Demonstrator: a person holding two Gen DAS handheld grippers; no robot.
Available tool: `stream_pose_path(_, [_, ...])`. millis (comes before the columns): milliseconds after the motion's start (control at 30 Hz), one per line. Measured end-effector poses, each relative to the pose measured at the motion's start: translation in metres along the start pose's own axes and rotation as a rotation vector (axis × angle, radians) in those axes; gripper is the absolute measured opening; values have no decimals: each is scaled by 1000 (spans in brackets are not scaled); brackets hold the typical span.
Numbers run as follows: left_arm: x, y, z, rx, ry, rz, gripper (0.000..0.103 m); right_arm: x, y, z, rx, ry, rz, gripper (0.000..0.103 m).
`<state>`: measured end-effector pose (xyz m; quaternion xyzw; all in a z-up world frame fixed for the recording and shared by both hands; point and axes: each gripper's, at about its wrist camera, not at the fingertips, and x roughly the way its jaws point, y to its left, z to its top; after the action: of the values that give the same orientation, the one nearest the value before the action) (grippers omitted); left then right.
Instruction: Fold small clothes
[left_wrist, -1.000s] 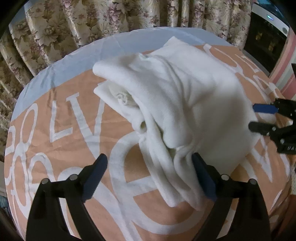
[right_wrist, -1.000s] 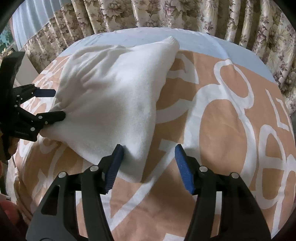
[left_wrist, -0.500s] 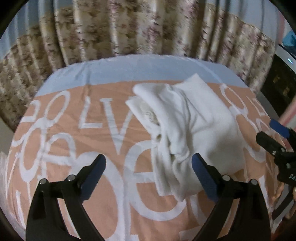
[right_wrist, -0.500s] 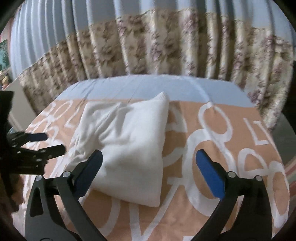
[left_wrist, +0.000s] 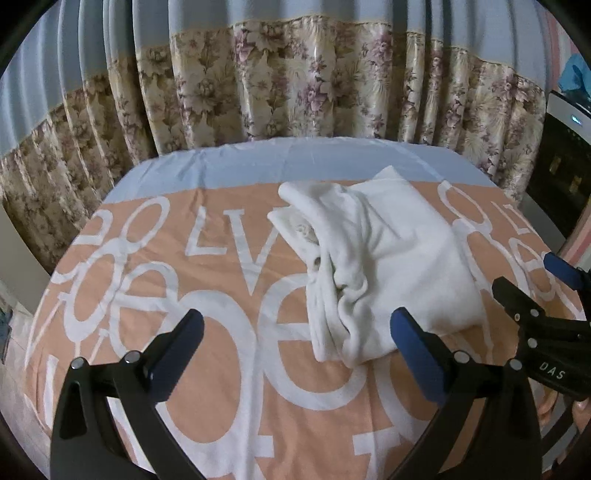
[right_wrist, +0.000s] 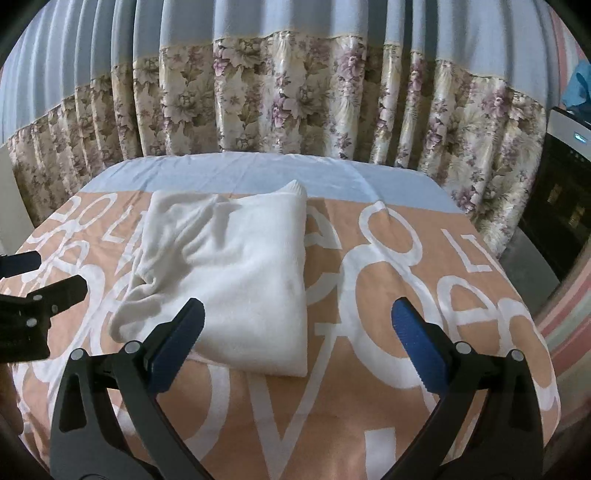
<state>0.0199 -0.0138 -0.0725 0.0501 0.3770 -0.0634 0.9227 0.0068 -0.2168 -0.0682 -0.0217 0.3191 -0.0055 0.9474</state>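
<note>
Folded white garment lying on peach printed bedsheet. Left gripper and right gripper both hovering spread wide, gripping nothing.

This is a room in a home, most likely a living or dining space. Full-length curtains fill the upper half of the frame in both views, pale blue above with a shiny floral band below, hanging in soft pleats as household drapes do. In the middle of the frame stands a surface dressed in a peach and light-blue cloth printed with large white letters. A folded white garment lies on that cloth. At the right edge, a dark appliance with a small lit indicator stands beside a striped fabric.
</note>
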Motion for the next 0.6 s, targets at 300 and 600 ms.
stream_pose_path(300, [-27,-6,-4,-16,-49,98,101,-27,-3,-2,28,-37,-41,100])
stream_pose_path(600, [-58,-4,6,-27,-80,101,101,-54,-5,6,38,-72,-50,100])
